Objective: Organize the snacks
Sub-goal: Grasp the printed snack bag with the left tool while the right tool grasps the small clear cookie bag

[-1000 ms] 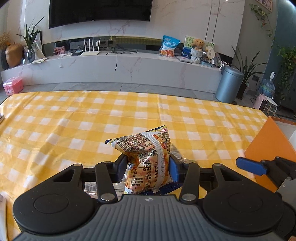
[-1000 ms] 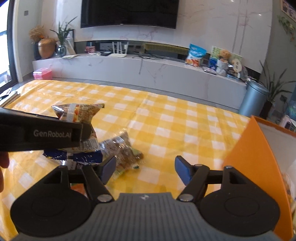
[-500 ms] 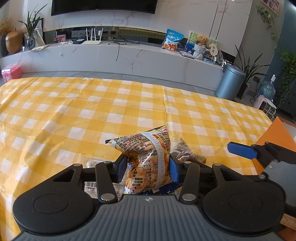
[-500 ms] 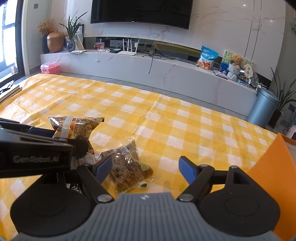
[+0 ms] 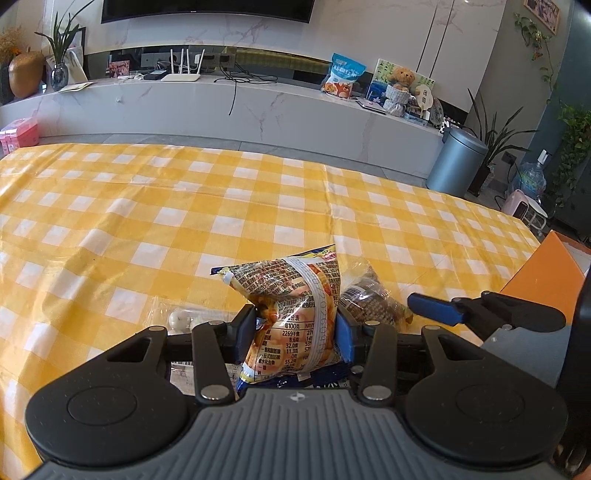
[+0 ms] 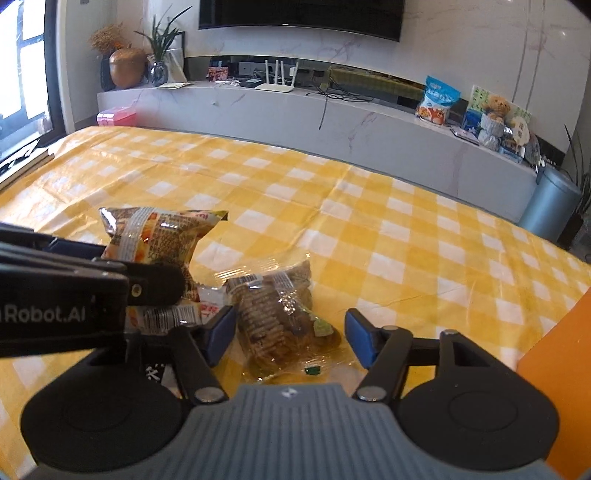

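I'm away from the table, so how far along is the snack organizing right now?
Early. Nothing visibly packed; the orange box interior is hidden. In hand: the left claw grips the printed snack bag; the right claw, just closing, straddles the clear cookie pack without pressing it. Both, plus the packets underneath, remain on the table.

In front of me the surface (image 5: 147, 206) wears a yellow and white checked cloth. Behind it, grey floor (image 5: 155, 139) runs to a long white marble console (image 5: 258, 110) along a marble wall (image 5: 369, 33). A dark television (image 5: 207, 5) hangs above it. On the console I see a white router (image 5: 181, 76), a brown vase (image 5: 24, 74) and a teddy bear (image 5: 402, 79). A grey bin (image 5: 458, 162) stands at the right beside potted plants (image 5: 495, 140). Daylight enters through a window (image 6: 22, 74) at the left.
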### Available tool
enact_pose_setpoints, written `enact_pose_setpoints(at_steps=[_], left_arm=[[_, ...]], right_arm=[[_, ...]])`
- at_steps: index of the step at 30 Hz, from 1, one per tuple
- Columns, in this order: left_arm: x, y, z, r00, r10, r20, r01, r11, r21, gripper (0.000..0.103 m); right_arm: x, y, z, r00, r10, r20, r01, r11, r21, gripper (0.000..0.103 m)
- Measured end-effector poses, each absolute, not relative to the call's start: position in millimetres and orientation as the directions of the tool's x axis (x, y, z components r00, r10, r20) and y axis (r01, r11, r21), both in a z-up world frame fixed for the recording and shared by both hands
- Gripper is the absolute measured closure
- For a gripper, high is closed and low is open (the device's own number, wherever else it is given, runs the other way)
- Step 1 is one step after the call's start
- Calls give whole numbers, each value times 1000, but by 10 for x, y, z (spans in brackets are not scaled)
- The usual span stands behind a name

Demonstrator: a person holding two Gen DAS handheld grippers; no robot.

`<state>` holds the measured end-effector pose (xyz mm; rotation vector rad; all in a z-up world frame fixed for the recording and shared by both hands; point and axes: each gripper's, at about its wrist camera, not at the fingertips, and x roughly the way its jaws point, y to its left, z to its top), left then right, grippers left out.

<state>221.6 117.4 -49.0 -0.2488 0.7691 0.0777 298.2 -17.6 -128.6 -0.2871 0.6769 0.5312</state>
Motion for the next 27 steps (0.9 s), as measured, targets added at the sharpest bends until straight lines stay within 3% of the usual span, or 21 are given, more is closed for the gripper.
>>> enact_pose_setpoints(at_steps=[5, 9, 19, 27], left_arm=[[2191, 1153, -476, 719, -16, -694, -154, 971, -182, 55], [2111, 1112, -415, 726, -6, -688, -147, 975, -164, 56], [1723, 1024, -202, 739, -46, -672, -141, 965, -222, 57], [1390, 754, 176, 769, -119, -628, -56, 966, -252, 57]], right_arm=[[2892, -120, -1261, 656, 344, -672, -573, 807, -146, 61], [2869, -180, -1198, 645, 337, -686, -551, 827, -113, 67], [2468, -575, -896, 650, 364, -667, -477, 879, 15, 69], [1883, -1008, -450, 703, 387, -597, -438, 897, 65, 69]])
